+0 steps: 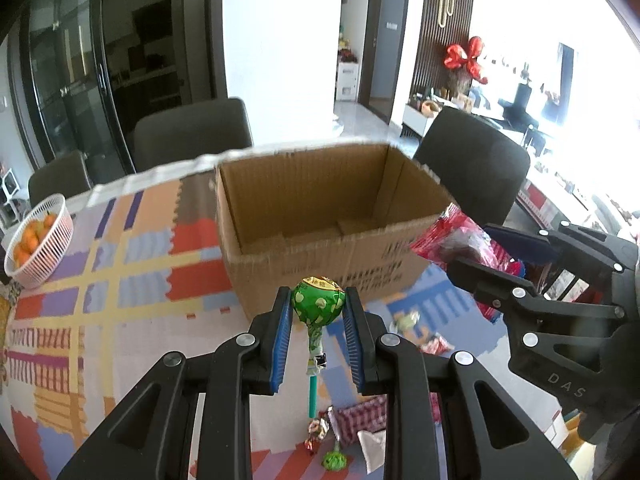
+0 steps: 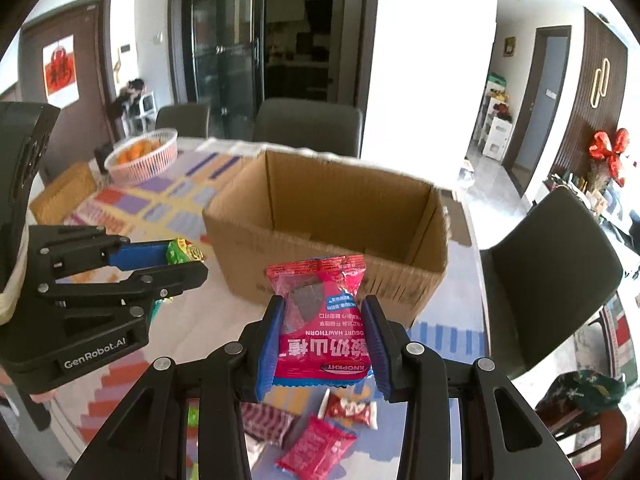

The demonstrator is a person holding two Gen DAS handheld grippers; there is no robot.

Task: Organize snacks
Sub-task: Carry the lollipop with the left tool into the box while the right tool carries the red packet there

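— Clamped between the blue pads of the left gripper (image 1: 318, 312), what is seen?

— Its jaws are pressed against a green lollipop (image 1: 318, 304), gripped by the wrapped head with the stick hanging down. A red hawthorn snack packet (image 2: 322, 320) is pinched likewise by the right gripper (image 2: 324, 328), and both are held above the surface (image 1: 132, 280), just short of the cardboard box (image 1: 320, 208).

— How much is judged to be done?

— Little. No snack is seen on the visible part of the box floor. Below the grippers, a second green lollipop (image 1: 334, 460), a checked packet (image 1: 362, 418) and several red packets (image 2: 316, 446) are left on the surface.

— Is room left for moving?

— The near box wall must be cleared before release. The top is wide open, and a basket of oranges (image 1: 38, 240) is set well apart on the left.
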